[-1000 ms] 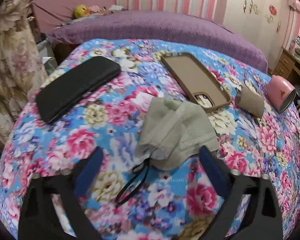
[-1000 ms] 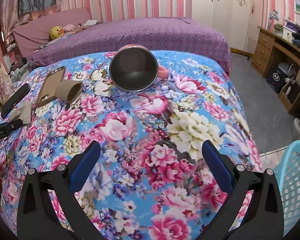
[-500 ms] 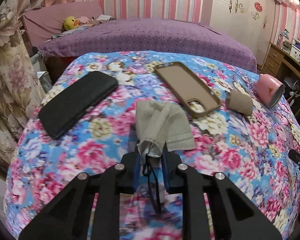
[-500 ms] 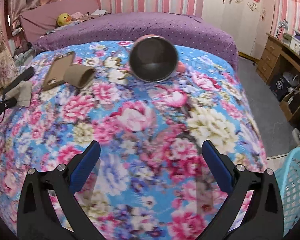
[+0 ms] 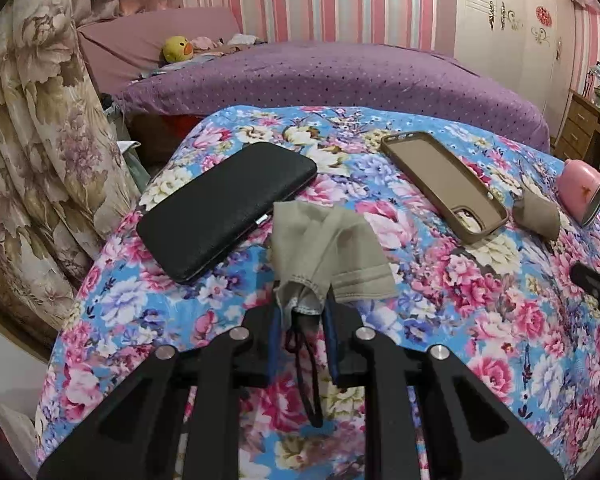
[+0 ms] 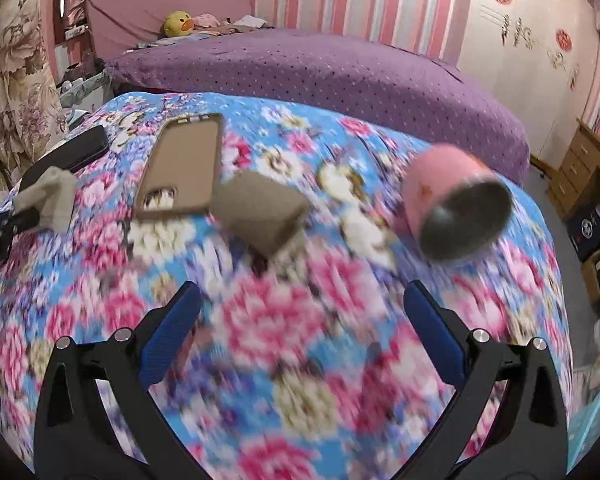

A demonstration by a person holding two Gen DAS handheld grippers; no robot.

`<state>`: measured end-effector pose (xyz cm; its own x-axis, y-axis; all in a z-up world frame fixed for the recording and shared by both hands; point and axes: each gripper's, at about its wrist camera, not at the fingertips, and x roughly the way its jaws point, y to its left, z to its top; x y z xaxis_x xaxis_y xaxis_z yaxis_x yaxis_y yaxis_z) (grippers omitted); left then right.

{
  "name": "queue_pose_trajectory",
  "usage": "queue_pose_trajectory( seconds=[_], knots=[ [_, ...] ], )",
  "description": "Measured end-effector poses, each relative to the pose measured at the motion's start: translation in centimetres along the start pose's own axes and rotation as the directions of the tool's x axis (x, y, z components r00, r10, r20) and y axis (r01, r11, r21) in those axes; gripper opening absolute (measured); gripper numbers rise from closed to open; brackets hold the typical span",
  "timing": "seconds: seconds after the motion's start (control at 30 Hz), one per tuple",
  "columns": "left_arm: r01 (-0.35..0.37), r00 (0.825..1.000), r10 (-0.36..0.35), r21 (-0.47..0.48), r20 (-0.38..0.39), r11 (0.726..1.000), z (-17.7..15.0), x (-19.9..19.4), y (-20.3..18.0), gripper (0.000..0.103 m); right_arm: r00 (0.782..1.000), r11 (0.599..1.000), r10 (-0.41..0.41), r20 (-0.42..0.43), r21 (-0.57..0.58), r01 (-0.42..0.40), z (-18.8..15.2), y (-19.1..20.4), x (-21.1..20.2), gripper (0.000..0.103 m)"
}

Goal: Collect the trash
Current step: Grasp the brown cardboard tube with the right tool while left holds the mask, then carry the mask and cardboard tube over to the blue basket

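A crumpled grey-green face mask [image 5: 324, 248] with black ear loops lies on the floral tablecloth [image 5: 480, 312], its near corner pinched in my left gripper [image 5: 302, 312], which is shut on it. The same mask [image 6: 54, 194] shows at the far left of the right wrist view, with the left gripper's black tip beside it. A flattened brown cardboard tube [image 6: 260, 216] lies in the middle of the cloth, ahead of my right gripper [image 6: 300, 332], which is open with nothing between its fingers. In the left wrist view the tube [image 5: 538, 214] is at the right.
A black phone [image 5: 228, 208] and a brown phone case [image 5: 444, 184] lie beyond the mask. A pink mug [image 6: 456, 212] lies on its side at the right. A turquoise basket [image 6: 592, 424] stands on the floor at the lower right. A purple bed [image 5: 320, 80] is behind the table.
My left gripper closed on the mask's near corner and lifted it slightly. The right gripper swung left across the table, so the tube now sits ahead of it and the mug to its right.
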<state>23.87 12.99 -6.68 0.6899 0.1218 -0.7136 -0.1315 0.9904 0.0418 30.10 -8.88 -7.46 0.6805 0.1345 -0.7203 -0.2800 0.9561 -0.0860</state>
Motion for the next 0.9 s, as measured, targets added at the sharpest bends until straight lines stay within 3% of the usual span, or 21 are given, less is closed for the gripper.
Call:
queue_pose_trajectory(
  seconds=[0.4, 0.53, 0.67, 0.9],
  knots=[
    [0.023, 0.999, -0.023, -0.037, -0.024, 0.999, 0.0, 0.8, 0.8, 0.019, 1.000, 1.000, -0.020, 0.023, -0.020, 0.020, 5.3, 2.2, 4.1, 0.097],
    [0.031, 0.999, -0.033, -0.043, -0.033, 0.999, -0.1, 1.0, 1.0, 0.019, 0.999, 1.000, 0.006, -0.032, -0.016, -0.007, 5.1, 2.1, 6.1, 0.070],
    [0.029, 0.999, -0.031, -0.047, -0.038, 0.998, 0.0, 1.0, 1.1, 0.019, 0.999, 0.999, 0.047, -0.014, 0.003, -0.047, 4.8, 1.6, 5.3, 0.064],
    [0.030, 0.999, -0.032, -0.045, -0.042, 0.999, 0.2, 0.2, 0.6, 0.019, 0.998, 0.999, 0.048, 0.031, -0.023, -0.048, 2.7, 1.6, 1.8, 0.063]
  ],
)
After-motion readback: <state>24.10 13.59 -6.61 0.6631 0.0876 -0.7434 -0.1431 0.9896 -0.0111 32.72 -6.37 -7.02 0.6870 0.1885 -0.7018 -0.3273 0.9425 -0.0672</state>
